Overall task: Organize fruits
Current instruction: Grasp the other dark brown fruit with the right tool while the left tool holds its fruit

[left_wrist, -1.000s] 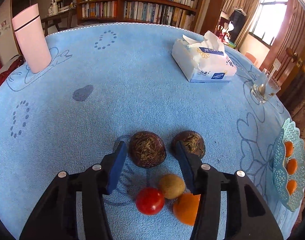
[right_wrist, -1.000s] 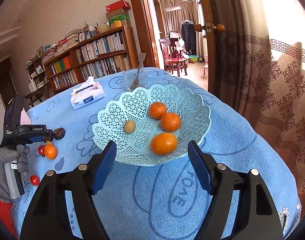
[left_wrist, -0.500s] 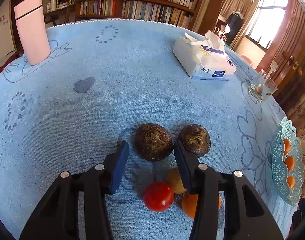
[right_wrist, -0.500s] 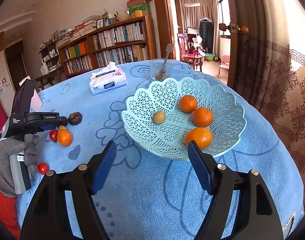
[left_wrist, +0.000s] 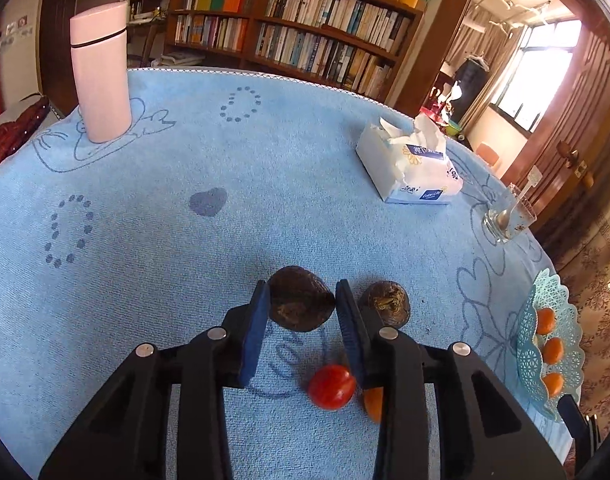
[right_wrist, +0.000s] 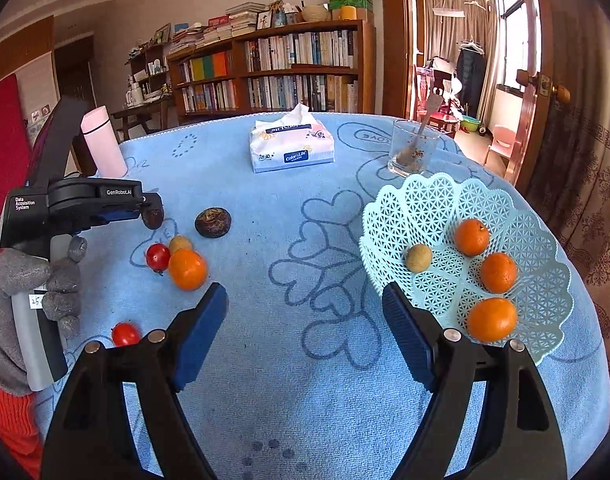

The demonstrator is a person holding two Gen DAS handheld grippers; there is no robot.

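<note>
A living room with wooden bookshelves along the back wall surrounds a round counter covered in a pale blue towel with drawn hearts. The left hand-held gripper, held in a grey-gloved hand, has its blue pads pressed against both sides of a dark brown wrinkled fruit, gripping it just above or on the cloth; which cannot be told. A second dark brown fruit sits just to the right of that gripper. Close beneath the gripper lie a red tomato, an orange and a small tan fruit, bunched together. Another red tomato lies apart, nearer the counter's edge.

The right hand-held gripper hangs over the cloth with its jaws spread wide, holding nothing. Just beside its right finger stands a pale green lattice basket containing three oranges and one small tan fruit.

Farther back stand a tissue pack, a glass with a spoon in it, and a pink flask
</note>
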